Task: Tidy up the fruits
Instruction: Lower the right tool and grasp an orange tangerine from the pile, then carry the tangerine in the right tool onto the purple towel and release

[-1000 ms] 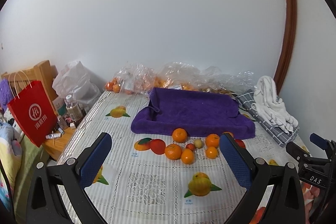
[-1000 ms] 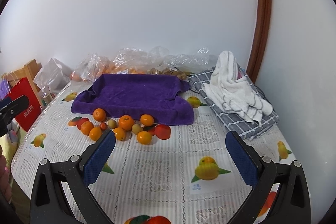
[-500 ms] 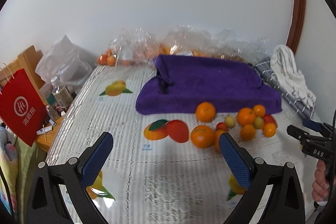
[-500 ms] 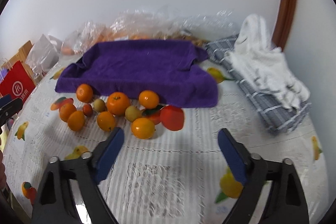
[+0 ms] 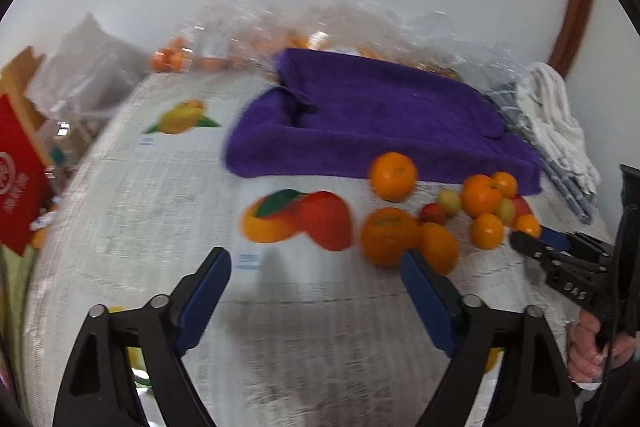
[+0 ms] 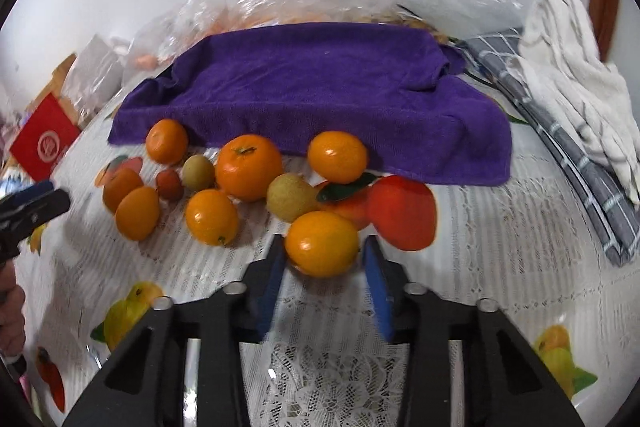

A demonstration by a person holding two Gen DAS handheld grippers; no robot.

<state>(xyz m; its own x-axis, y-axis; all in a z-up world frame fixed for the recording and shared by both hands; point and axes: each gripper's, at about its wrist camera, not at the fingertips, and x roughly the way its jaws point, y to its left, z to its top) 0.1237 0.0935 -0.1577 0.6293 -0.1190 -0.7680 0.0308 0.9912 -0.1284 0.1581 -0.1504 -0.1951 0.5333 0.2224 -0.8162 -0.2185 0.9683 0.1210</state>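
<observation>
Right tool [image 6: 323, 259] half-closed around nearest orange [image 6: 322, 243], pads flanking but not clearly touching. Straight ahead: remaining fruit cluster [image 6: 240, 171], then purple towel [image 6: 320, 91]. Left tool [image 5: 316, 267] spread wide, empty, fruit to its right.

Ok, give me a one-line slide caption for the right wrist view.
Right gripper with its jaws around the nearest orange on the tablecloth, in front of the purple towel.

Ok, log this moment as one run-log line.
phase: grasp | right gripper: straddling nearest orange, contact unclear | left gripper: open, empty | purple towel: no fruit
</observation>
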